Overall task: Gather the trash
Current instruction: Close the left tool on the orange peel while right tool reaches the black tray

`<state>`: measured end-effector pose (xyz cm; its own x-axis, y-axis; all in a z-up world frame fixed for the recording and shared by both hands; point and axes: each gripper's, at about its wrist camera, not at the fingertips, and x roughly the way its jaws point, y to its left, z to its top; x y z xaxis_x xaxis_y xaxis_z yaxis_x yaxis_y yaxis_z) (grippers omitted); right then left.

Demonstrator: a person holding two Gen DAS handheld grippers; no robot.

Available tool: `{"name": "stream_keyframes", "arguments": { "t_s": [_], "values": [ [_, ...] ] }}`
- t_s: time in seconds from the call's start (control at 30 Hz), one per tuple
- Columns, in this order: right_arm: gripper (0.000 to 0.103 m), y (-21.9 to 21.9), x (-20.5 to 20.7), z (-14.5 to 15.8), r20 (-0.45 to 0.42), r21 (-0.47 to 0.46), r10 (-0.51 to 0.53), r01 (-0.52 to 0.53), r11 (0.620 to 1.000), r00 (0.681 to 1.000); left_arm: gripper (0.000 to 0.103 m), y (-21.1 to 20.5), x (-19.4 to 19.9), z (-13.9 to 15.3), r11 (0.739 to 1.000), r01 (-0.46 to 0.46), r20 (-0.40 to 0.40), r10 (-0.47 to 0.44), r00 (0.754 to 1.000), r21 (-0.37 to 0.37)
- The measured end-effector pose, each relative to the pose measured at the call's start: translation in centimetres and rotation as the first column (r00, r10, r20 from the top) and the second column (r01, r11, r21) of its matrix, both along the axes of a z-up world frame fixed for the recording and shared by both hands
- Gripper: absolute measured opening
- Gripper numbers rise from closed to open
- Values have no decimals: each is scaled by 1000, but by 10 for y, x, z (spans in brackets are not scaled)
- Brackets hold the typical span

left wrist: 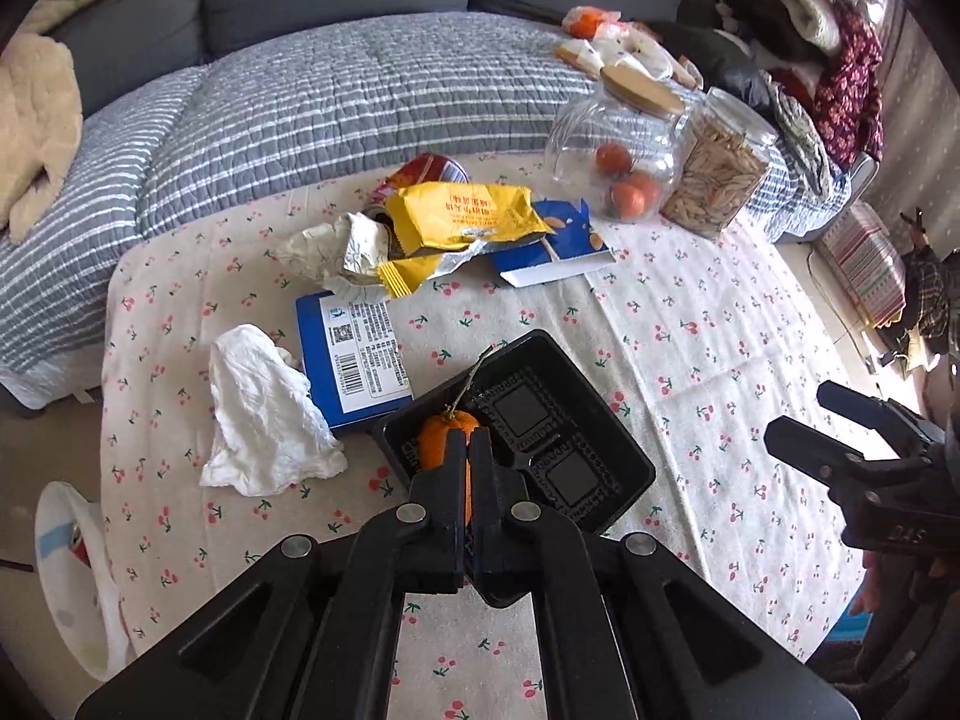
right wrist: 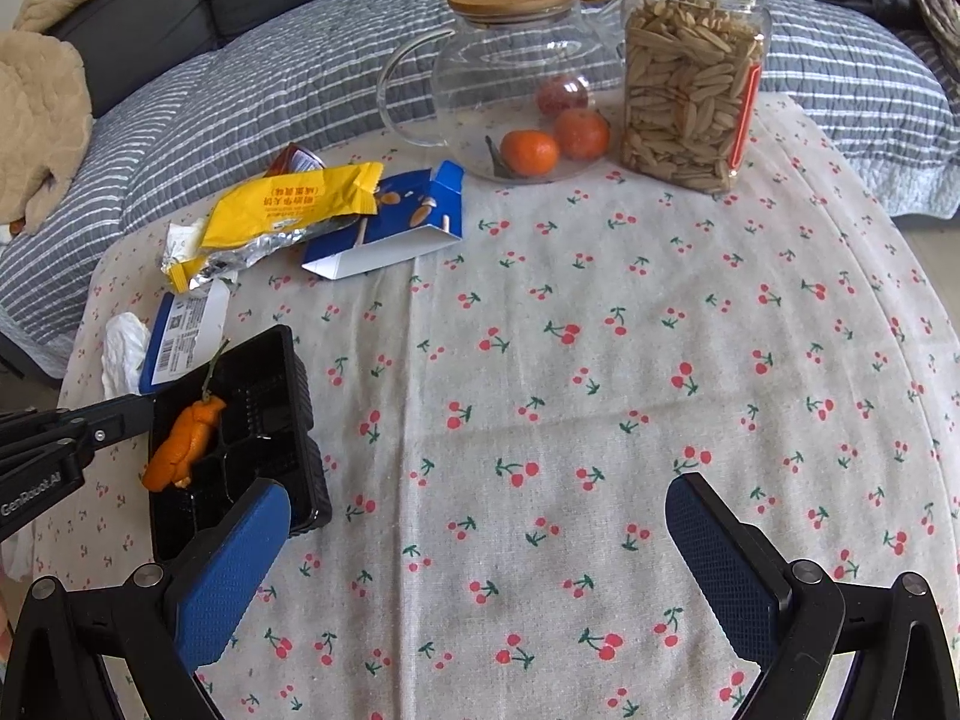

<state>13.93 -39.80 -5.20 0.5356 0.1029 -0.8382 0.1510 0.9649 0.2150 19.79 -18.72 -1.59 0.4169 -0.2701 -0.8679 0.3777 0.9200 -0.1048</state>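
Left wrist: black tray (left wrist: pixel 606 450) holds orange peel (left wrist: pixel 441 441).

Right gripper (right wrist: pixel 480 564) spread wide over the cherry-print tabletop (right wrist: pixel 600 360), black tray (right wrist: pixel 282 396) with orange peel (right wrist: pixel 183 450) near the left edge, wrappers (right wrist: pixel 282 210) behind, glass jug (right wrist: pixel 510 78) and jar (right wrist: pixel 690 72) at the far edge.

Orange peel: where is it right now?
The orange peel is pinched in the shut left gripper over the black plastic tray, at the cherry-print table's left side, beside the blue box.
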Motion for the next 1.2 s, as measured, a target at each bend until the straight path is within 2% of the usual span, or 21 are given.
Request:
{"name": "stream_keyframes", "arguments": {
  "t_s": [0.17, 0.37, 0.5, 0.6, 0.7, 0.87, 1.07, 1.2],
  "values": [
    [103, 4, 2, 1, 0, 4, 1, -1, 1000, 1000, 0, 32, -16, 12, 998, -26, 39, 29, 999, -57],
    [103, 20, 7, 0, -9, 14, 16, -15, 1000, 1000, 0, 85, -30, -3, 992, -92, 48, 97, 994, -91],
    [103, 37, 14, -5, -41, 35, 43, -42, 999, 998, 0, 117, -25, -14, 980, -157, -10, 157, 988, -124],
    [103, 53, 19, -13, -67, 37, 67, -64, 997, 996, 0, 132, -26, -15, 977, -177, 1, 178, 984, -116],
    [103, 73, 24, -19, -91, 12, 104, -103, 995, 990, 0, 147, -27, -20, 971, -203, -21, 202, 979, -128],
    [103, 104, 35, -24, -76, -75, 157, -163, 984, 985, 0, 164, -28, -19, 962, -225, -28, 223, 974, -152],
    [103, 133, 51, -39, -120, -123, 219, -233, 965, 968, 0, 177, -30, -22, 959, -239, -40, 236, 971, -152],
    [102, 139, 55, -43, -145, -149, 240, -261, 954, 960, 0, 174, -31, -17, 965, -197, -30, 195, 980, -174]
  ]
}}
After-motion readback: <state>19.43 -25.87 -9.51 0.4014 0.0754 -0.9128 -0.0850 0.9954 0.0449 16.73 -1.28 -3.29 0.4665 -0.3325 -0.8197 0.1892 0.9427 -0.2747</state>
